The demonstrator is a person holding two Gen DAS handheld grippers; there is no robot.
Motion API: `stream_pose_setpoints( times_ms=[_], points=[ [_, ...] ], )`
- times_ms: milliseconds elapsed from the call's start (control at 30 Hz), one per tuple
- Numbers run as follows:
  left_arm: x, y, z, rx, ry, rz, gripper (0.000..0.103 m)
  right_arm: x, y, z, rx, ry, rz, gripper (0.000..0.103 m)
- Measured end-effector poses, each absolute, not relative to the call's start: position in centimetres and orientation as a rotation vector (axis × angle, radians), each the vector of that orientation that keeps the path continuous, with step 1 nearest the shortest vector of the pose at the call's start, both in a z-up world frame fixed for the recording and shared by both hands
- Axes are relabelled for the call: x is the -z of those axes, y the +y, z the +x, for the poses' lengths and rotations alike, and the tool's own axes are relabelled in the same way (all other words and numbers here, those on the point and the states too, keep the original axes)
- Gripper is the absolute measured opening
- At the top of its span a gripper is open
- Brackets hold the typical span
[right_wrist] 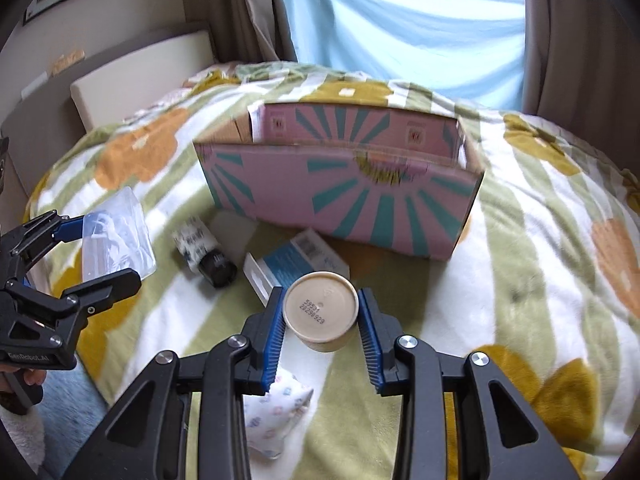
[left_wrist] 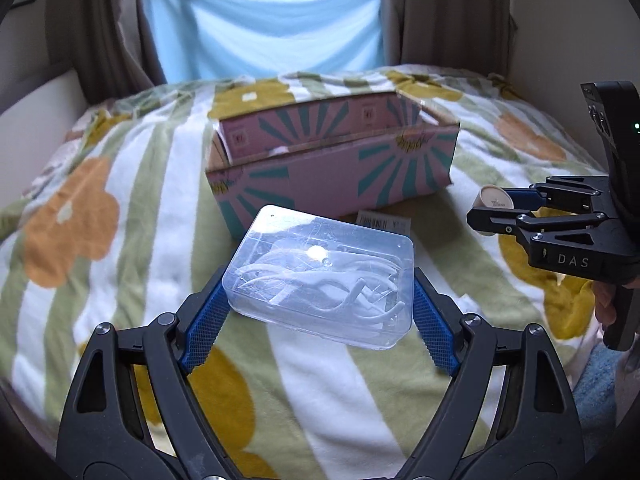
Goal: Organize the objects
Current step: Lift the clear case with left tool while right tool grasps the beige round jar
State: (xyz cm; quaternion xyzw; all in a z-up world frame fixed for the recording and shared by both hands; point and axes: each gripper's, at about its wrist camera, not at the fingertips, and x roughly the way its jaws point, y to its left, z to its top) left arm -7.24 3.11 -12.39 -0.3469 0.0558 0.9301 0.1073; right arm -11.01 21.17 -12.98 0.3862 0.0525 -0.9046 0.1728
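Left gripper (left_wrist: 320, 304) clamps a clear plastic case (left_wrist: 322, 276) of white cable, held above the floral blanket (left_wrist: 100, 240). Right gripper (right_wrist: 322, 316) clamps a beige round container (right_wrist: 320, 310). Both are near the open pink cardboard box (right_wrist: 340, 200).

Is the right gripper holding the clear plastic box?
No, the right gripper is clamped on a tan round container, while the clear box sits between the left gripper's fingers.

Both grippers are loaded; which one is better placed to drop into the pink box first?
Probably right: the right gripper holds its small tub facing the pink box opening squarely; the left gripper holds a bulkier clear case.
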Motion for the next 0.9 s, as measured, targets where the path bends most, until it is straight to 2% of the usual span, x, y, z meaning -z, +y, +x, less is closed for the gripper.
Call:
stream_pose_setpoints(
  times_ms=[333,567,733,900],
  points=[
    [3.1,1.5,-10.8,-2.725,0.191,-0.888,0.084,4.7,20.5,-13.5,2.59,0.126,1.083,0.033],
    [-1.6,1.6,-16.6,-2.687,0.238,-0.889,0.084,0.1,20.8,-18.0,2.612,0.052,1.123,0.033],
    [-1.9,2.6,-22.6,-2.631,0.22,-0.981,0.084,-0.7,20.8,-22.5,2.625,0.044,1.196,0.033],
    [0.4,3.5,-29.1,-2.578,0.182,-1.093,0.084,1.2,21.0,-26.6,2.63,0.062,1.291,0.033]
  ],
)
